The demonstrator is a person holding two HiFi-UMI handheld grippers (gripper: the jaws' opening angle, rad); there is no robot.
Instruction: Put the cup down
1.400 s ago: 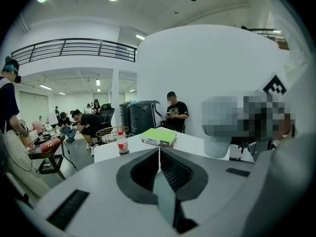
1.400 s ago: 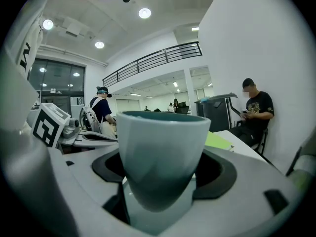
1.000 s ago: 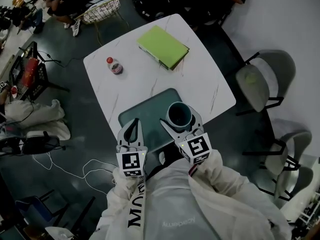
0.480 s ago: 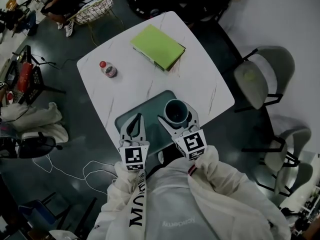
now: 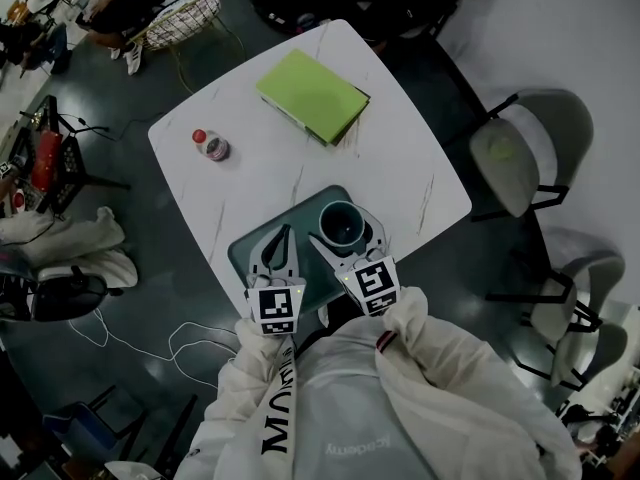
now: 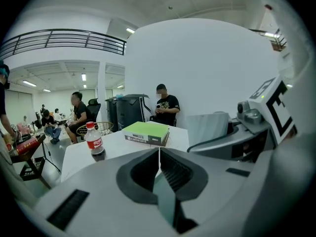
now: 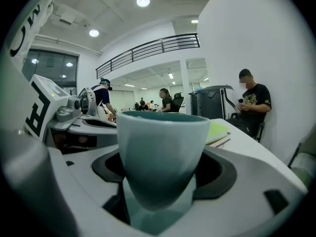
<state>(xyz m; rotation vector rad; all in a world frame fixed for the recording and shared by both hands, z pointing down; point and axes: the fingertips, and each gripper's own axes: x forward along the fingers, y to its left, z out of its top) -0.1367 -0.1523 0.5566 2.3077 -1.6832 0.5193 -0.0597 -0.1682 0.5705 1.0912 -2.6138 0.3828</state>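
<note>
Drawing closer together than a second ago, both grippers are hovering over the flat teal tray [image 5: 300,208] at the near edge of the white marble-look square table [image 5: 270,158]. The right gripper [image 5: 347,236] is clasping the teal tapered cup [image 5: 342,224] upright between widely spread jaws, just over the tray's right part; only the cup's dark inner wall is showing. The left gripper [image 5: 282,236] is staying pressed closed, gripping nothing. Farther off, a red-capped plastic bottle [image 5: 212,146] is holding a little dark drink, near a green book [image 5: 312,96].
</note>
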